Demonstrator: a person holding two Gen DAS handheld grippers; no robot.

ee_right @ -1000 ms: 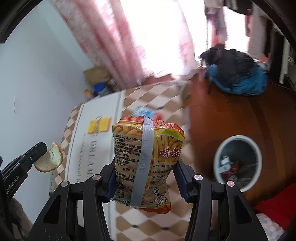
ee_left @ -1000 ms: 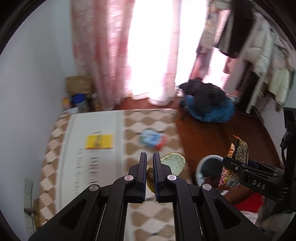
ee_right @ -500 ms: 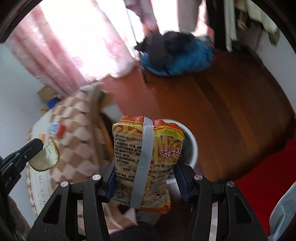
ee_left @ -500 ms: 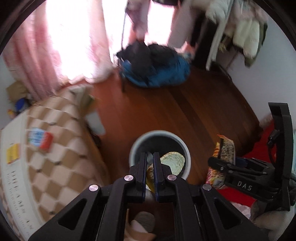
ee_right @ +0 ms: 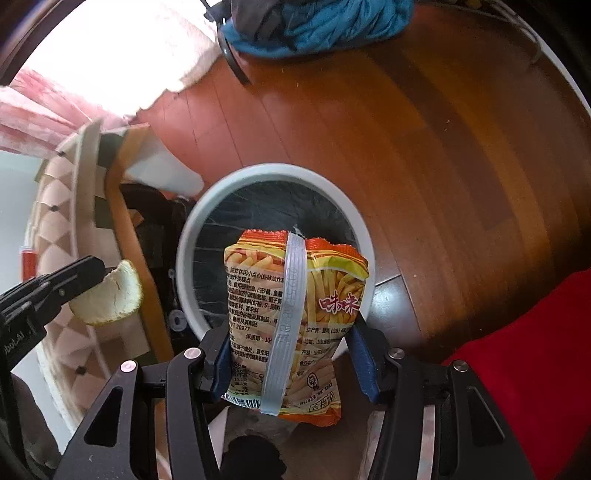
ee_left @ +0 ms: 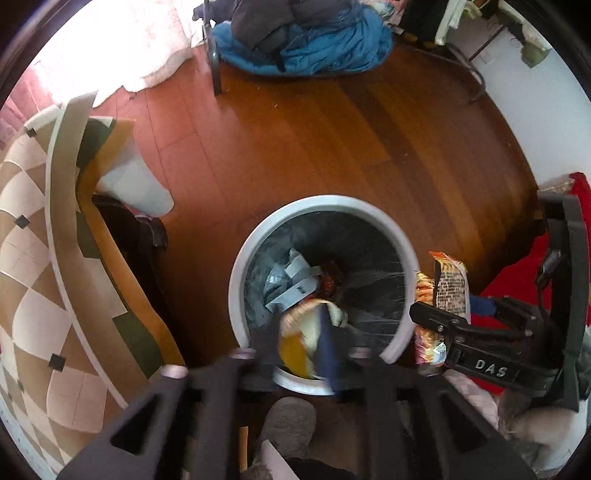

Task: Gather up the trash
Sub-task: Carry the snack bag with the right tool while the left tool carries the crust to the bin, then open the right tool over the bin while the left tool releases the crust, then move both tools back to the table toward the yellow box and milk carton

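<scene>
A white round trash bin (ee_left: 369, 210) with a dark liner stands on the wooden floor; papers and wrappers (ee_left: 295, 284) lie inside. My left gripper (ee_left: 301, 343) hovers over its near rim, its blurred fingers spread apart with the orange peel (ee_left: 295, 339) between them. From the right wrist view the peel (ee_right: 110, 295) still touches the left gripper's tip (ee_right: 85, 273). My right gripper (ee_right: 291, 354) is shut on a yellow-orange snack bag (ee_right: 291, 325), held above the bin (ee_right: 273, 171). The bag also shows in the left wrist view (ee_left: 443, 291).
A table with a checkered cloth (ee_left: 33, 258) stands left of the bin, a dark chair (ee_left: 136, 236) beside it. A blue and grey clothes pile (ee_left: 303, 33) lies on the floor far back. Red fabric (ee_right: 517, 350) is at the right. A grey slipper (ee_left: 288, 424) is below.
Both grippers moved closer over the bin. The left gripper's fingers, shut on the peel half a second ago, are now spread apart and blurred.
</scene>
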